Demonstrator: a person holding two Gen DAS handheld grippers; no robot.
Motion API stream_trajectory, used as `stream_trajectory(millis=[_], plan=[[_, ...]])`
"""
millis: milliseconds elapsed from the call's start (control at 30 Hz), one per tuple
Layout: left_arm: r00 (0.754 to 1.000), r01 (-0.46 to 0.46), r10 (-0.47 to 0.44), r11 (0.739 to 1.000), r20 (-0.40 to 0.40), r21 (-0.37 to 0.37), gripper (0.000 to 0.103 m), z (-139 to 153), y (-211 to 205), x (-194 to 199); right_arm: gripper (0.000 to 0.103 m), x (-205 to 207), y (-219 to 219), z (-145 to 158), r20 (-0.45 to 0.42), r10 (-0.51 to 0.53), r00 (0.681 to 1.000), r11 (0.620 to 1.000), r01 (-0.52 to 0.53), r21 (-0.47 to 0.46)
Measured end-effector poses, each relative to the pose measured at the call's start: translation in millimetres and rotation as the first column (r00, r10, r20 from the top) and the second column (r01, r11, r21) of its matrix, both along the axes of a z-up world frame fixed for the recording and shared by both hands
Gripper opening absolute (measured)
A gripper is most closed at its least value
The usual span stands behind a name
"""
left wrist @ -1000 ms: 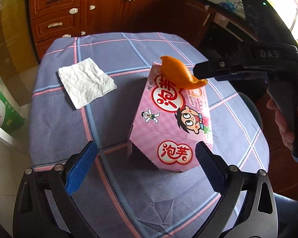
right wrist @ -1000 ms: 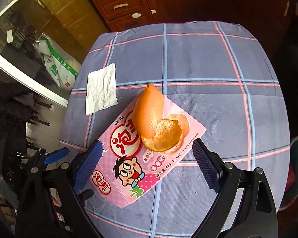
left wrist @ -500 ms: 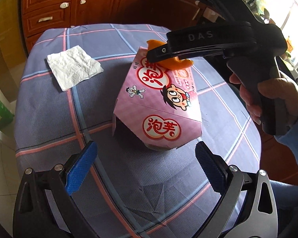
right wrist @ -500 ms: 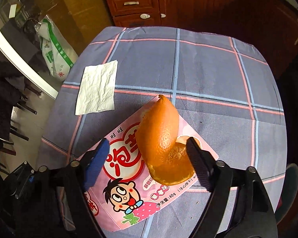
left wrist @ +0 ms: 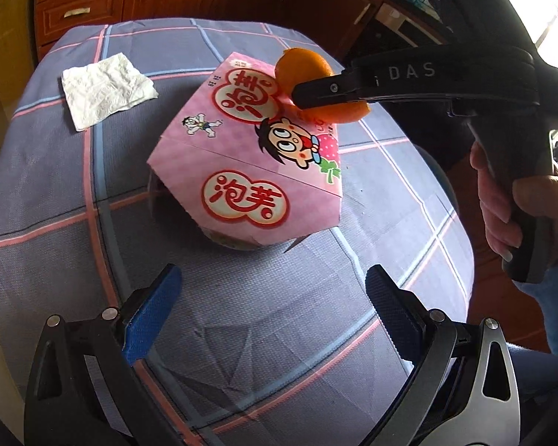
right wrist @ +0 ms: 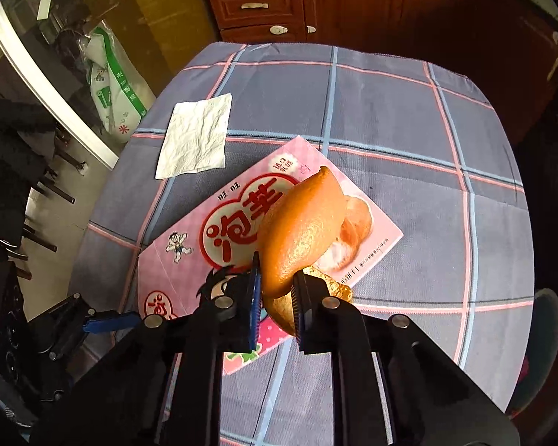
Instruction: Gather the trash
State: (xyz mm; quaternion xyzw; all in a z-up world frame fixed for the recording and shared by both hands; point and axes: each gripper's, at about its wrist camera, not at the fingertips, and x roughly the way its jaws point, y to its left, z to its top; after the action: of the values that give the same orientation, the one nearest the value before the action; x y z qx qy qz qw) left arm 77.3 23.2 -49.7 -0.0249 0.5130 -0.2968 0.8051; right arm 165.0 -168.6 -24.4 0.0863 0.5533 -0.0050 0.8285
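Right hand-held gripper (right wrist: 275, 290) closing on orange peel (right wrist: 301, 230).

You've got open tablecloth (left wrist: 279, 334) right ahead of your left gripper (left wrist: 271, 308), but the pink snack box (left wrist: 249, 171) sits mid-table and the napkin (left wrist: 104, 93) lies far-left.

The tablecloth (right wrist: 390, 119) is grey-blue with a check of pink and light blue lines. The snack packet (left wrist: 241, 171) is pink with red and white labels and a cartoon face; the orange peel (right wrist: 301, 230) is orange. Near the cloth's left edge the napkin (right wrist: 195, 137) is white.
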Motion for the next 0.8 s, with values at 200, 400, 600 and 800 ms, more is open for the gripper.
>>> stream_trajectory(millis=[200, 400, 600, 800], plan=[[1.000, -0.014, 0.014, 1.000, 0.019, 0.002, 0.099, -2, -25, -4, 0.013, -35, -28, 1, 0.005, -0.075, 0.997, 0.996, 0.075, 0.038], [0.995, -0.086, 0.086, 0.996, 0.042, -0.014, 0.099, -8, -40, 2, 0.013, -52, -51, -16, -0.014, -0.140, 0.990, 0.984, 0.141, 0.105], [0.984, -0.171, 0.173, 0.984, 0.044, -0.045, 0.099, -15, -47, 9, 0.013, -56, -56, -28, -0.023, -0.145, 0.989, 0.972, 0.147, 0.182], [0.966, -0.215, 0.209, 0.976, 0.153, 0.023, 0.094, -13, -62, 5, 0.014, -58, -61, -38, -0.033, -0.156, 0.987, 0.962, 0.160, 0.222]])
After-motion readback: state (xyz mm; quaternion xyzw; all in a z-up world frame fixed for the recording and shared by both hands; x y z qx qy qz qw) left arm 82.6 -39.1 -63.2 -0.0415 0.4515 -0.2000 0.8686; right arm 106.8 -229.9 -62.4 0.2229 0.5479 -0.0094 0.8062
